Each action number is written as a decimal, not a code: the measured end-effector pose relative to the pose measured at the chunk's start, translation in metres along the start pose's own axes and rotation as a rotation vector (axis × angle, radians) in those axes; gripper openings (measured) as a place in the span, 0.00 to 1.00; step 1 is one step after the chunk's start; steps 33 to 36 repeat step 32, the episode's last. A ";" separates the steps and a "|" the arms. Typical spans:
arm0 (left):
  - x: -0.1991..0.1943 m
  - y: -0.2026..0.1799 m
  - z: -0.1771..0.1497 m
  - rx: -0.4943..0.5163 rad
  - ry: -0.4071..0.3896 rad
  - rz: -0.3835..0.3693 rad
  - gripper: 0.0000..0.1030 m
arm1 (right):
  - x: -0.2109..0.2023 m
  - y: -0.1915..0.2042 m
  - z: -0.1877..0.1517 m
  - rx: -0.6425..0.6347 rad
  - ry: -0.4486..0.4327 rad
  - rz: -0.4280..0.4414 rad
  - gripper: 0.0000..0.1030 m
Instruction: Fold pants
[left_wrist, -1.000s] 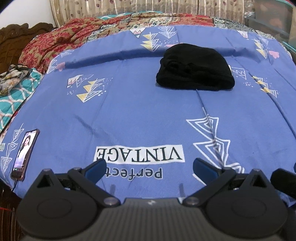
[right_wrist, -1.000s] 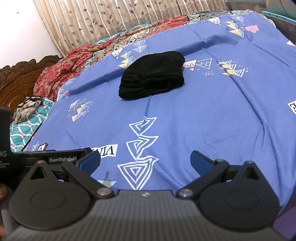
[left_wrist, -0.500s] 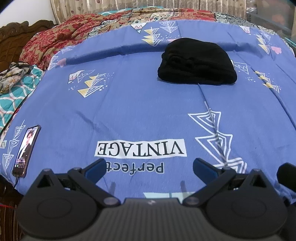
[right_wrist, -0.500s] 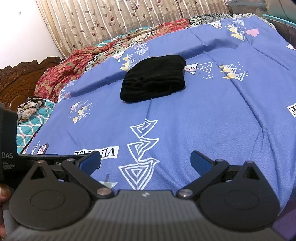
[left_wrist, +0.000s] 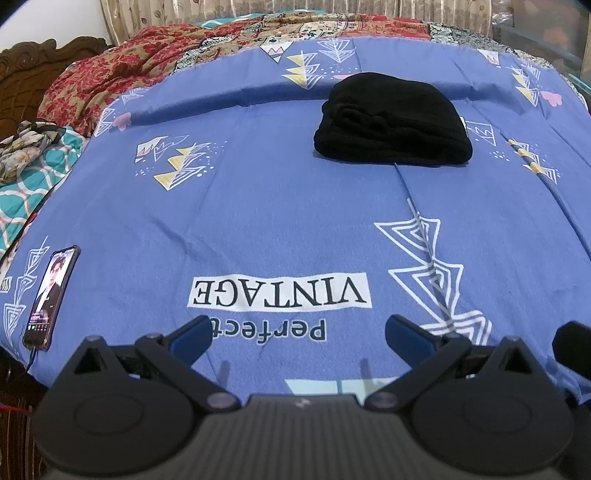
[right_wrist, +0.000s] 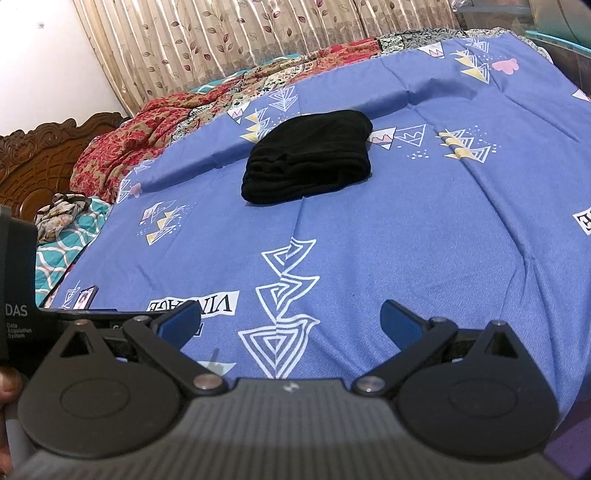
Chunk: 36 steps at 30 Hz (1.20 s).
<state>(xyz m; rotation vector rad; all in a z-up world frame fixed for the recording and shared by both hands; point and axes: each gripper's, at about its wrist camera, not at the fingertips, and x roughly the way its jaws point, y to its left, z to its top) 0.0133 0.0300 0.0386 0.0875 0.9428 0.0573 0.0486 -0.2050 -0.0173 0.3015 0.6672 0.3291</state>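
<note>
Black pants (left_wrist: 391, 122) lie folded in a compact bundle on the blue printed bedsheet (left_wrist: 277, 206), toward the far side of the bed. They also show in the right wrist view (right_wrist: 308, 160). My left gripper (left_wrist: 299, 334) is open and empty, low over the near edge of the bed, well short of the pants. My right gripper (right_wrist: 290, 319) is open and empty, also near the front edge. The left gripper's body shows at the left of the right wrist view.
A phone (left_wrist: 51, 295) with a lit screen and cable lies at the sheet's near left edge. A red floral blanket (left_wrist: 122, 81) is bunched at the back left. A teal quilt (left_wrist: 26, 177) and wooden headboard (right_wrist: 48, 155) are at left. Curtains (right_wrist: 258, 40) hang behind.
Both grippers have drawn back and risen slightly; the view tilts so the pants sit a little lower in frame. The pants have not moved. Both grippers stay open.
</note>
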 end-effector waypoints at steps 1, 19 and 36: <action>0.000 0.000 0.000 0.001 0.000 0.001 1.00 | -0.001 0.001 0.000 -0.002 -0.001 0.000 1.00; 0.002 -0.003 -0.004 0.012 0.015 -0.003 1.00 | -0.003 0.003 0.002 -0.016 -0.017 0.001 1.00; 0.003 -0.005 -0.006 0.023 0.022 -0.070 1.00 | -0.001 -0.001 0.002 -0.006 -0.010 0.000 1.00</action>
